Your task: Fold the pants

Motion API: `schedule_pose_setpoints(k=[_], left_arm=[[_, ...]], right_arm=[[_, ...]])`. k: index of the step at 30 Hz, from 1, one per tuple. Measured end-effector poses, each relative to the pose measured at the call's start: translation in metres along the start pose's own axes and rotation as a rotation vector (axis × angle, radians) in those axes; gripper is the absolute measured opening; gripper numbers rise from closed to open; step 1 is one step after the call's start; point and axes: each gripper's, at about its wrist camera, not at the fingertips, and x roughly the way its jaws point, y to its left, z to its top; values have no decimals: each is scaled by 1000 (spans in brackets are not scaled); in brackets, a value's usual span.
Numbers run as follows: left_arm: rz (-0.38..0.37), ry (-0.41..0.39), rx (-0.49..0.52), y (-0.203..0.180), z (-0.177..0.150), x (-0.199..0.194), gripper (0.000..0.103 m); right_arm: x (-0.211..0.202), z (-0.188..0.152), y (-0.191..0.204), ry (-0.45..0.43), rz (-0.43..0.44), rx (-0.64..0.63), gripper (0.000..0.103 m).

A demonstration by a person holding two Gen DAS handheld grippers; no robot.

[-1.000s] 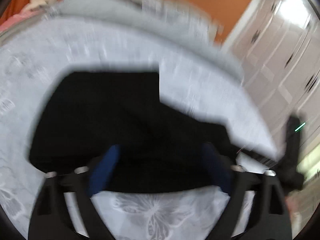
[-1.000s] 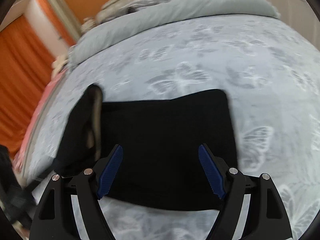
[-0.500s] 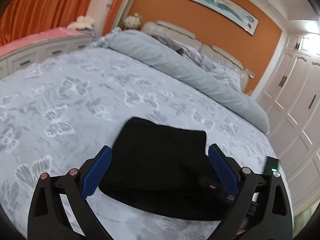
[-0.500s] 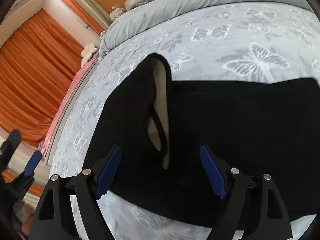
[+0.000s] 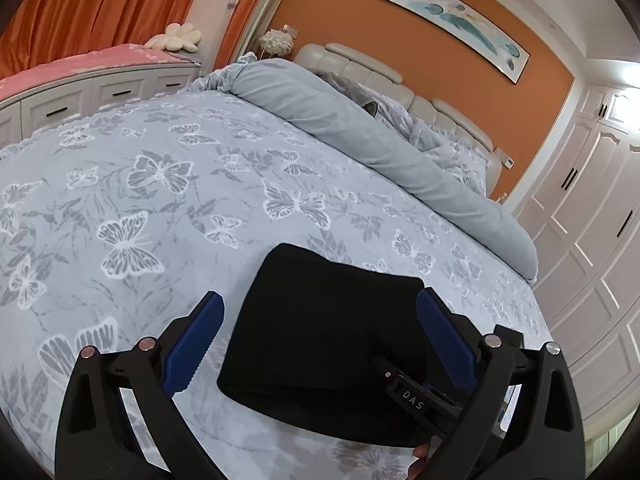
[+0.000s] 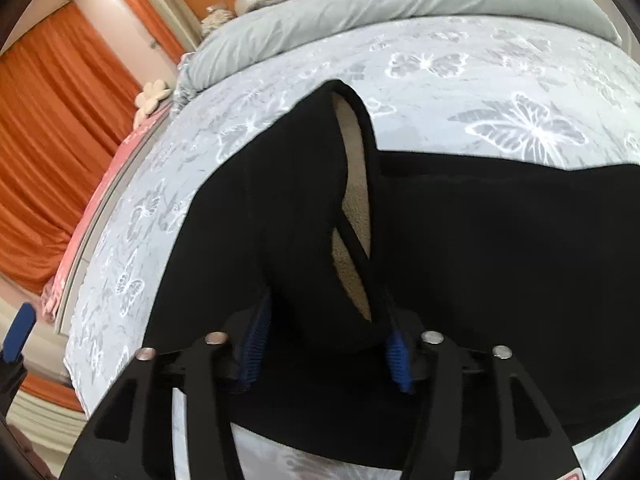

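Black pants (image 5: 320, 340) lie folded in a compact block on the butterfly-print bedspread (image 5: 160, 200). My left gripper (image 5: 320, 296) hovers open above the near side of the block, touching nothing. In the right wrist view the pants (image 6: 500, 260) fill the frame, their waistband gaping to show the beige lining (image 6: 352, 184). My right gripper (image 6: 326, 344) is closing: a bunched fold of the black cloth fills the gap and both blue pads (image 6: 256, 344) press on it. Part of the right gripper's black body (image 5: 412, 394) shows at the block's near right corner.
A rolled grey duvet (image 5: 380, 148) and pillows lie along the padded headboard (image 5: 360, 64). White drawers (image 5: 60, 108) with a pink top stand left of the bed, white wardrobe doors (image 5: 580, 220) on the right. Orange curtains (image 6: 52, 140) hang on the left.
The right gripper moved in over the pants' open waistband and its jaws narrowed onto the cloth. The left gripper drew back and lifted; the pants look smaller in its view.
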Motion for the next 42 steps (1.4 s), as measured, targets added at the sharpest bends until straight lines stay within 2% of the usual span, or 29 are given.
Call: schedule_pose_setpoints(k=[3, 5, 8, 13, 17, 19, 21, 24, 28, 36, 42], left_arm=[[1, 4, -7, 1, 1, 1, 95], [9, 9, -17, 1, 0, 3, 95], [11, 22, -41, 1, 0, 8, 95], [-36, 73, -50, 3, -3, 13, 95], [-51, 56, -14, 7, 0, -2, 95], [-56, 43, 12, 10, 3, -9, 95], [-50, 39, 17, 14, 5, -12, 95], [-62, 50, -10, 22, 9, -13, 95], [-60, 58, -30, 30, 11, -10, 95], [-29, 46, 4, 27, 11, -7, 95], [22, 53, -10, 38, 17, 1, 95]], right_arm=[[-1, -1, -1, -7, -7, 11, 43], [-4, -1, 0, -2, -13, 10, 40], [-5, 1, -3, 21, -16, 30, 40], [-1, 1, -3, 13, -29, 77, 42], [-3, -4, 4, -17, -82, 82, 41], [-5, -4, 8, -30, -110, 85, 36], [-9, -4, 14, -39, -135, 75, 24], [-16, -4, 22, -44, -159, 46, 18], [-20, -4, 27, -44, -167, 25, 18], [-23, -6, 32, -67, -160, -24, 16], [-35, -5, 35, -79, -102, -47, 15]])
